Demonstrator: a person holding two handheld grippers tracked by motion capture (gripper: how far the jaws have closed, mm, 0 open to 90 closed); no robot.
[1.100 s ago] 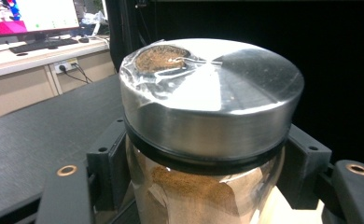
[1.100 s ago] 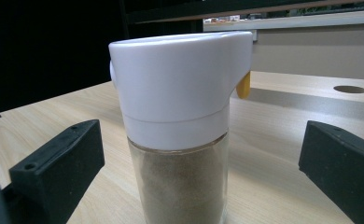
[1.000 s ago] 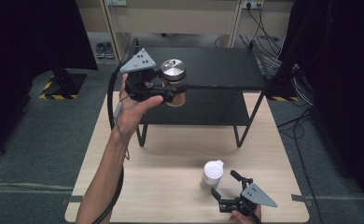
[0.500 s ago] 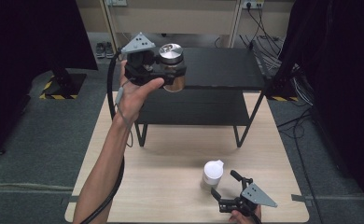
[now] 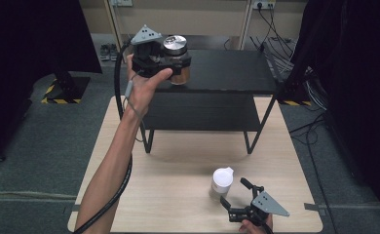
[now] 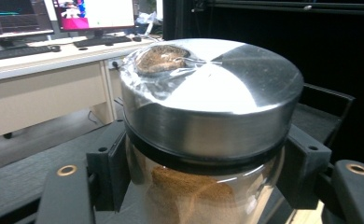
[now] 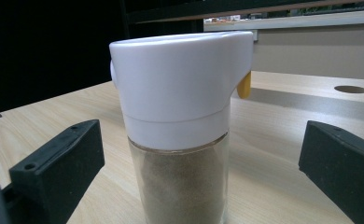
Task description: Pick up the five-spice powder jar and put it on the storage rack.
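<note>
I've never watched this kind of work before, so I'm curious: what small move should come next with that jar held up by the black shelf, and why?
Probably carry the jar a little further over the top shelf and lower it there. The left gripper is clamped on its glass body below the metal lid, holding it at the shelf's near left corner. The right gripper waits open by the white-capped shaker.

A two-level shelf is standing on the far half of the table, in the upper middle of the frame. At its upper left corner the left gripper is holding a jar just above the top level. Toward the lower right, a dispenser is standing on the table, with the right gripper lying just beside it, nearer the bottom edge.
</note>
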